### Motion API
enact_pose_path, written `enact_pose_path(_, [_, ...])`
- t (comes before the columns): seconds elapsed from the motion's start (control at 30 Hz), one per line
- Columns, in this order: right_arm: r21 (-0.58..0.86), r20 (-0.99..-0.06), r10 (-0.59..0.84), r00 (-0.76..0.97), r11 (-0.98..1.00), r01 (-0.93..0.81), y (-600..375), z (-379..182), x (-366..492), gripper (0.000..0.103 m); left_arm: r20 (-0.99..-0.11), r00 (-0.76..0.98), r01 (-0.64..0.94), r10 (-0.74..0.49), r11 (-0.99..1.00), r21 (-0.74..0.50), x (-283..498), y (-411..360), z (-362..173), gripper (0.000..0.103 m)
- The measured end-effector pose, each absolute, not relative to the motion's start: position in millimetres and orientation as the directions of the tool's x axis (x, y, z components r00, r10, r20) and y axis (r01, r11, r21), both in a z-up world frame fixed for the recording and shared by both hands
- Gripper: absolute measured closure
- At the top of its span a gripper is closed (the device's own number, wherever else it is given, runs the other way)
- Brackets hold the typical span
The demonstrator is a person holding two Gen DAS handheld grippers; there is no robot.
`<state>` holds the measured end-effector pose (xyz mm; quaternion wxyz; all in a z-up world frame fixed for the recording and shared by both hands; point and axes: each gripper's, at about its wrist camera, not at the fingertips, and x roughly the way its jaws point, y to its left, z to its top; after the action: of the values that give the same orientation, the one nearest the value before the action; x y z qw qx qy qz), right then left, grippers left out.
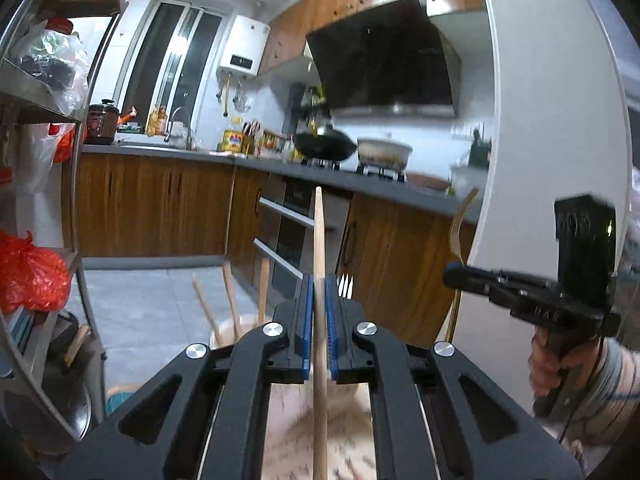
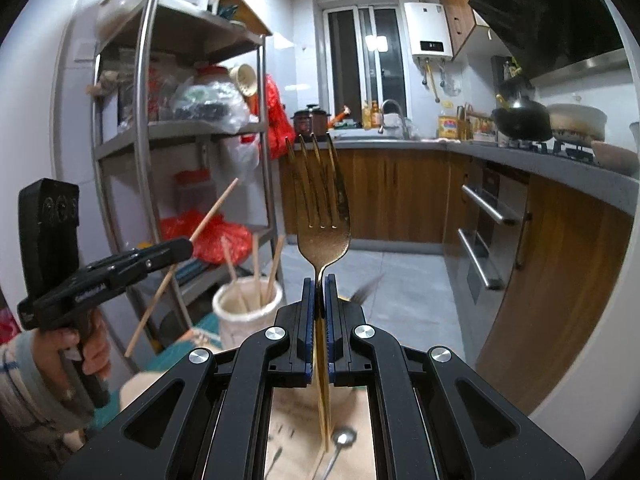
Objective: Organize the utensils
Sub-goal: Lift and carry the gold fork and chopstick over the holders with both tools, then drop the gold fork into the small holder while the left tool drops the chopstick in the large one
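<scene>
Above the table, the left gripper (image 1: 319, 304) fingers clench an upright chopstick (image 1: 319, 236) and the right gripper (image 2: 319, 304) fingers clench an upright gold fork (image 2: 322, 208), with the white holder (image 2: 248, 312) lower left, nearer the left hand.

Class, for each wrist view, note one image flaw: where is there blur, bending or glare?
Left wrist view: the right gripper and wok smear with motion blur; the door frame bows. Right wrist view: the shelf posts curve, and the window light glares.
</scene>
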<state>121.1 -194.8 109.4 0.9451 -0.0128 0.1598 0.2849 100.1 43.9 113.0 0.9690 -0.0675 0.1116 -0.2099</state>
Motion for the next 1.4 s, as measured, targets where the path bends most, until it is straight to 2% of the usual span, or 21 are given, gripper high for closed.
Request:
enact_pose_path(0.27, [0.072,-0.238,0.535,0.81,0.842,-0.535,-182.9,137.3,152.4,0.097,-0.088,0.911,0.378,-0.404,0.9,-0.219,153.0,51.5,124.3,0.097])
enact_pose_path(0.5, [0.08,-0.212,0.552,0.807,0.832,-0.548,-163.8,130.4,174.2,0.097,-0.058,0.94,0.325,-0.335,0.935,-0.141,182.5,33.3,110.5,0.097])
enact_pose_path(0.63, [0.109,-0.234,0.567,0.79,0.822,-0.558,-158.8,112.9,187.1,0.097,-0.047,0.953,0.293,-0.3,0.949,-0.113,188.5,27.1,97.9,0.097])
enact_pose_path(0.73, [0.107,-0.257,0.562,0.786,0.825,-0.555,-153.8,100.6,193.1,0.097,-0.051,0.96,0.272,-0.275,0.961,-0.044,188.8,18.1,90.1,0.097])
enact_pose_path(0.8, [0.119,-0.273,0.563,0.78,0.824,-0.554,-152.7,93.4,197.2,0.097,-0.063,0.959,0.277,-0.278,0.961,-0.015,188.5,13.9,85.5,0.097])
enact_pose_path(1.0, [0.139,-0.319,0.564,0.761,0.823,-0.551,-150.4,75.7,201.9,0.097,-0.109,0.947,0.298,-0.301,0.954,-0.04,183.4,21.2,76.0,0.097])
enact_pose_path(1.3, [0.156,-0.381,0.552,0.741,0.829,-0.537,-150.9,54.1,207.2,0.097,-0.303,0.911,0.287,-0.279,0.958,-0.018,177.7,21.7,58.8,0.097])
enact_pose_path(1.4, [0.176,-0.398,0.547,0.737,0.834,-0.523,-151.6,49.4,213.0,0.097,-0.335,0.906,0.281,-0.259,0.96,0.018,176.4,19.0,55.6,0.097])
